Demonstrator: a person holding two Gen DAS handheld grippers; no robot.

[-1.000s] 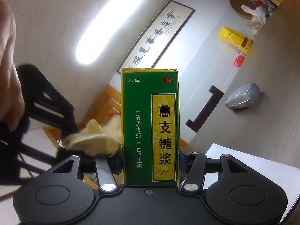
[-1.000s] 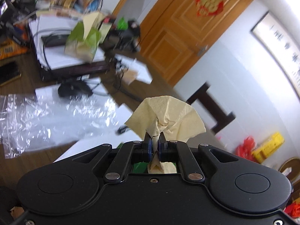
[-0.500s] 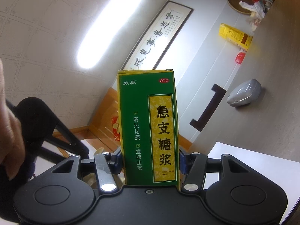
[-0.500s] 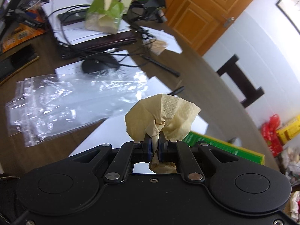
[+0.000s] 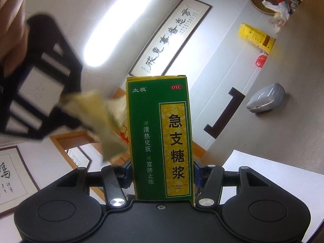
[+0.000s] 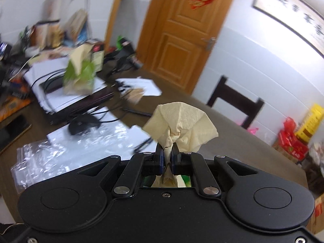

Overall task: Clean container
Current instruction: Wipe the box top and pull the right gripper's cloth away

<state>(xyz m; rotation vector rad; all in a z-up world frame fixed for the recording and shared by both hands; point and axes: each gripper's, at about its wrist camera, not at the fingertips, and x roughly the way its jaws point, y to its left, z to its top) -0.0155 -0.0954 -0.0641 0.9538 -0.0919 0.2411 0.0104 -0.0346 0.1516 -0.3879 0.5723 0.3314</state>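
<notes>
Left gripper [image 5: 162, 174] clamped on a green and yellow box [image 5: 160, 137], gripped by its two side faces near the lower end. Box upright at frame centre in the left wrist view, front face toward the camera, printed "OTC" at top right and "Acute Bronchitis Syrup" at the bottom. Left of the box, motion-blurred: a beige tissue [image 5: 97, 119] touching or overlapping the box's left edge, carried by the right gripper [image 5: 66, 109], with a hand [image 5: 12, 26] in the upper left corner. At right, a grey case [image 5: 265, 98] on the table [image 5: 293, 133] and white paper [image 5: 269, 174] at lower right.

In the right wrist view, right gripper [image 6: 167, 156] closed tight on the tissue [image 6: 182, 123], pinched at its twisted neck, the rest fanned out above the fingertips at frame centre. Behind, blurred: plastic bag [image 6: 66, 154] at lower left, chair [image 6: 235, 101] at right.
</notes>
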